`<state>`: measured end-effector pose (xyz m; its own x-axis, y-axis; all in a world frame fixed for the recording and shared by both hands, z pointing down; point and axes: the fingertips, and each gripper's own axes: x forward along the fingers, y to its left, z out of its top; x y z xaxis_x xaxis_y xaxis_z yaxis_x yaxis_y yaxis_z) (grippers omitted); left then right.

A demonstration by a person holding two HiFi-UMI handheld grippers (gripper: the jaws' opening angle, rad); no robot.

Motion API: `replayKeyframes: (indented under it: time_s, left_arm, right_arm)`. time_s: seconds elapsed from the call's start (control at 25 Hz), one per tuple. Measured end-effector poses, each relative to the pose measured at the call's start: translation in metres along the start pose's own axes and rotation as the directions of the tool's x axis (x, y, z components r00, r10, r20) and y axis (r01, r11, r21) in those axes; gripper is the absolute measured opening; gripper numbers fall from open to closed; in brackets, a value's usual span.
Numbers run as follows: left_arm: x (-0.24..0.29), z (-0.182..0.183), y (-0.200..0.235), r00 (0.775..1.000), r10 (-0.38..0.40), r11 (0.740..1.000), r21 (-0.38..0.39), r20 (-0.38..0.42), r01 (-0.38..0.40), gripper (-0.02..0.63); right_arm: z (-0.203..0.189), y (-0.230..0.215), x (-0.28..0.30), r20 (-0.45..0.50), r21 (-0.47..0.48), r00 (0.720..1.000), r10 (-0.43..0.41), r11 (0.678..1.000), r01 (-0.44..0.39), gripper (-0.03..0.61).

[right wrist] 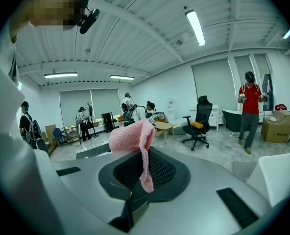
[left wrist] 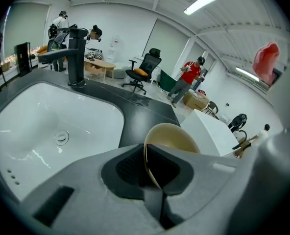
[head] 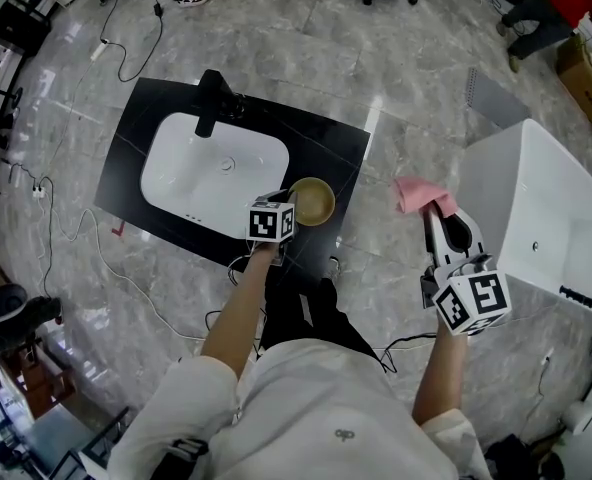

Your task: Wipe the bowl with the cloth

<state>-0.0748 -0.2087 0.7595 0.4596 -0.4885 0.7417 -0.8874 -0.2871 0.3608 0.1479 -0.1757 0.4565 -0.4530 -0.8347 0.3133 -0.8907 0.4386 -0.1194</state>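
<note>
While my left claw [left wrist: 147,153] grips the tan bowl [left wrist: 172,136] by nothing more than its thin rim, the weak point of this job is plain: a pinch on one edge gives little hold against a push. If I press the cloth hard into the bowl, I judge the rim could twist or lever out from between the pads, and the bowl would drop onto the black counter [head: 321,138] or slide into the white sink [head: 176,173] beside it. The bowl sits above the counter's near corner, just right of the sink; whether its base touches the counter I cannot tell.

My left jaws stand nearly together, clamped on that rim, one pad inside the bowl and one outside.

My right claw [right wrist: 145,168] is closed on a fold of the pink cloth [right wrist: 132,138], most of which bunches above the jaws while a strip hangs down between the pads. That hold is also small: a dragging wipe could pull the cloth free. Seen from the head camera, the cloth is raised off to the right of the bowl, well apart from it, so no wiping contact has been made yet.
</note>
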Motion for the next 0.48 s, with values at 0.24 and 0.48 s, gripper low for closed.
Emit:
replayKeyframes:
  time_s: [0.24,0.48]
  left_arm:
    - [-0.008,0.006,-0.003,1.0,0.012,1.0,-0.003,0.009,-0.012,0.028]
    - [-0.037,0.037,-0.011,0.996,0.031,0.999,0.004,0.079,-0.032,0.028]
  right_arm:
    - [0.007,-0.002,-0.001,0.024,-0.002,1.0,0.003,1.0,-0.003,0.015]
    - [0.031,0.0,-0.007,0.08,-0.015,0.997,0.016,1.0,-0.014,0.015]
